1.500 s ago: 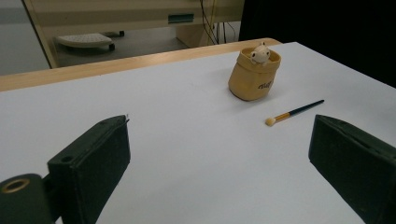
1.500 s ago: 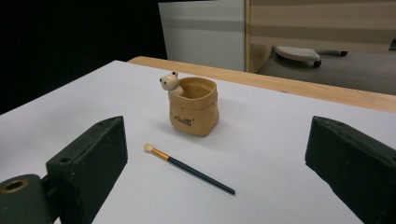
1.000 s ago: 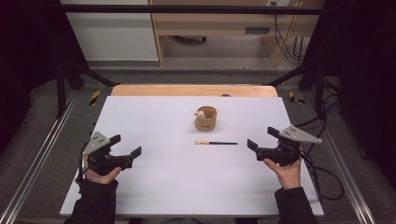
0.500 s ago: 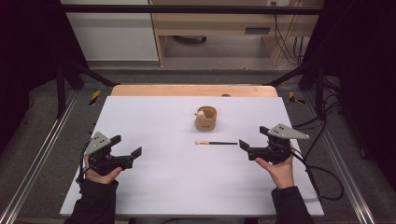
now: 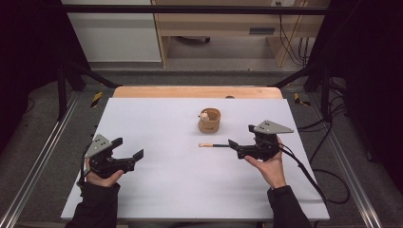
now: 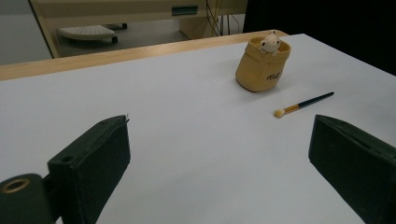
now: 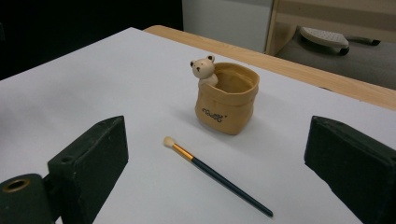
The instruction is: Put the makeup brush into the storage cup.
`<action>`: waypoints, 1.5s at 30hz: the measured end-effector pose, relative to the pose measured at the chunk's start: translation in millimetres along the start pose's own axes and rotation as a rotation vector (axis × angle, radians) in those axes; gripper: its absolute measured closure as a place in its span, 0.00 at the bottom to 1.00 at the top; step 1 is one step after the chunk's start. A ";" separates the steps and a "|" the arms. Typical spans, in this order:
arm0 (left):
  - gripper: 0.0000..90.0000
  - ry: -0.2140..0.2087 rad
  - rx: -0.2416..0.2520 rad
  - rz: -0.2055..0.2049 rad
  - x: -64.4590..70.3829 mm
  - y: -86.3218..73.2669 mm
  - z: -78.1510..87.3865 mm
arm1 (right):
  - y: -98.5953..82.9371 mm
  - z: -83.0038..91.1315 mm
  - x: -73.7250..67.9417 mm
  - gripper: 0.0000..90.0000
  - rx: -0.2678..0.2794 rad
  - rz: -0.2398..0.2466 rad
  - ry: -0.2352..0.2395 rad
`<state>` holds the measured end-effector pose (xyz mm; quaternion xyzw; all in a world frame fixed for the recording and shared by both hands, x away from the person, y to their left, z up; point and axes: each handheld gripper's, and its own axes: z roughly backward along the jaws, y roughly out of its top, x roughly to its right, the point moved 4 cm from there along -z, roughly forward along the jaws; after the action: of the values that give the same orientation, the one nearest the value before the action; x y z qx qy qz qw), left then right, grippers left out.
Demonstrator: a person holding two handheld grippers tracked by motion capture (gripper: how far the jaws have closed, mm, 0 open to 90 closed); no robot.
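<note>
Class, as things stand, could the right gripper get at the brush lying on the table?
Probably yes: the right gripper is open at the brush handle's end, with bare table between.

Between my right gripper's (image 7: 215, 172) black jaws lies a brush (image 7: 217, 175) with a pale cream tip, a gold-orange ferrule and a dark teal handle that looks almost black from above. Just beyond it stands a mustard-tan pouch-shaped pot (image 7: 227, 99) with dark lettering on its front and a cream bear (image 7: 203, 70) with dark dots for eyes and nose at its rim. The table (image 7: 84, 79) under both is plain white, edged with light wood on its far side. My left gripper (image 5: 124, 160) is black too, topped by a grey plate; both my sleeves (image 5: 99, 209) are black.
</note>
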<state>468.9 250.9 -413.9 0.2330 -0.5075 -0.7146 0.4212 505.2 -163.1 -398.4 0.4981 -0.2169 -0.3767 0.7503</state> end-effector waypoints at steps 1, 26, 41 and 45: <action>0.06 -0.001 0.001 -0.001 0.0 0.1 0.2 | 0.8 -3.4 -1.3 0.07 -0.006 0.003 0.003; 0.06 -0.002 -0.011 -0.019 1.2 -1.9 -2.5 | -16.4 -76.2 -9.3 0.13 -0.165 0.041 0.040; 0.06 -0.009 -0.015 -0.021 2.4 -2.9 -4.1 | -50.5 -111.5 -5.1 0.24 -0.306 0.073 0.012; 0.06 -0.010 -0.016 -0.021 2.2 -3.0 -4.5 | -56.6 -116.5 -4.6 0.31 -0.328 0.072 0.013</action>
<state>470.0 247.1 -418.2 0.2314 -0.5014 -0.7241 0.4132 564.3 -103.9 -497.5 0.3631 -0.1654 -0.3765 0.8361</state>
